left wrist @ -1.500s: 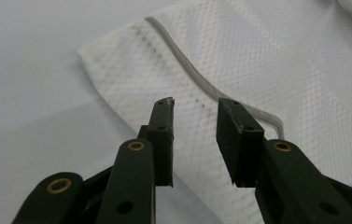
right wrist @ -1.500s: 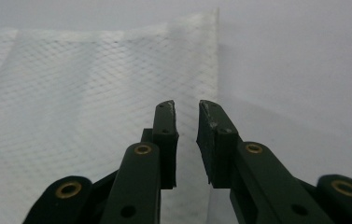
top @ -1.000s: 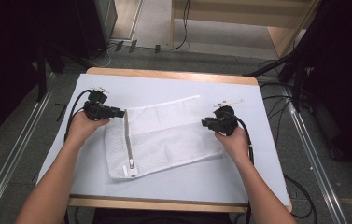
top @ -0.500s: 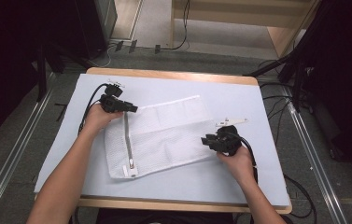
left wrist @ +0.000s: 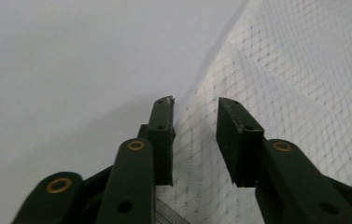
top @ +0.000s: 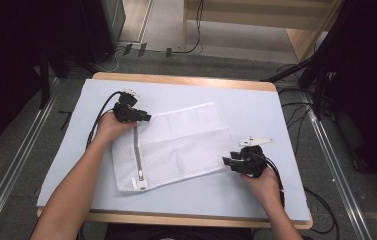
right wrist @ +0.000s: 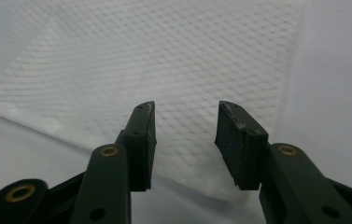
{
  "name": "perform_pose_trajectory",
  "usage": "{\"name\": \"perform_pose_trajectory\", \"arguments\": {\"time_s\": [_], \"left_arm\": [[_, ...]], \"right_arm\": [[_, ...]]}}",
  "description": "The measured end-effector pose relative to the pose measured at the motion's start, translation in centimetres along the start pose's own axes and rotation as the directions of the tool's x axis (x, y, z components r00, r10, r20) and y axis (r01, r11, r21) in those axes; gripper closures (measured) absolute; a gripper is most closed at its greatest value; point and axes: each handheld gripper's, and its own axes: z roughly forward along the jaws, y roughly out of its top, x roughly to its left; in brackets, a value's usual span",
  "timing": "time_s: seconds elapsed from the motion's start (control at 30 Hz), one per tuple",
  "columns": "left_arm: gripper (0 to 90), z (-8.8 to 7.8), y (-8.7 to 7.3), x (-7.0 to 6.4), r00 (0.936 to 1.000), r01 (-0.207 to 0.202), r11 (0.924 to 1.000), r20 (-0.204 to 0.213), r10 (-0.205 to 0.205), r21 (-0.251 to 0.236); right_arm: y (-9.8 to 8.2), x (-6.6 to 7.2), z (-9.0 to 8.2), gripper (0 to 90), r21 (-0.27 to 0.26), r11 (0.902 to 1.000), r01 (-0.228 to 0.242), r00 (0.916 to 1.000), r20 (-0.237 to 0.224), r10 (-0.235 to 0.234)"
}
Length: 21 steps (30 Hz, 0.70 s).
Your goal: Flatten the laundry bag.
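Note:
A white mesh laundry bag (top: 176,142) lies flat and slightly skewed on the pale blue table top (top: 256,105), its zipper (top: 137,155) running down its left side. My left gripper (top: 146,118) is at the bag's upper left corner; its jaws stand open around the mesh edge (left wrist: 201,121) in the left gripper view. My right gripper (top: 227,161) is at the bag's lower right corner, open, with the mesh corner (right wrist: 187,154) between its jaws in the right gripper view.
A small white strip (top: 256,141) lies on the table just beyond my right hand. Cables (top: 101,117) trail from both grippers. The table's wooden edge (top: 186,80) runs along the far side, with metal rails and floor cables around.
My left gripper has moved up to the bag's upper left corner. My right gripper has moved nearer along the bag's right edge to its lower right corner.

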Motion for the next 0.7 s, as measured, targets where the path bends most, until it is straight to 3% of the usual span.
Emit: {"name": "perform_pose_trajectory", "arguments": {"time_s": [0.13, 0.23, 0.37, 0.57, 0.7], "left_arm": [[81.7, -0.1, -0.2, -0.3, 0.9996, -0.012, 0.9998, -0.023, 0.013, 0.016], [88.4, -0.2, -0.3, -0.2, 0.9999, 0.003, 0.9998, -0.016, -0.003, 0.019], [89.7, -0.3, -0.3, 0.0, 0.9994, 0.034, 0.9993, 0.000, -0.034, 0.017], [89.9, -0.4, -0.5, 0.2, 0.9984, 0.054, 0.9983, 0.017, -0.055, 0.019], [90.0, -0.4, -0.5, 0.1, 0.9981, 0.059, 0.9980, 0.013, -0.059, 0.022]], "right_arm": [[-0.5, -0.9, -0.5, 55.8, 0.003, 0.9994, -0.034, 0.9989, 0.033, 0.033], [-0.7, -1.5, -0.7, 56.4, -0.009, 0.9988, -0.048, 0.9973, 0.055, 0.048], [-0.9, -2.4, -0.3, 56.3, 0.007, 0.9977, -0.067, 0.9935, 0.093, 0.067], [-0.9, -2.1, 0.2, 62.8, 0.016, 0.9962, -0.086, 0.9927, 0.087, 0.084], [-0.6, -1.3, 0.5, 82.3, 0.048, 0.9977, -0.048, 0.9900, 0.135, 0.041]]}}
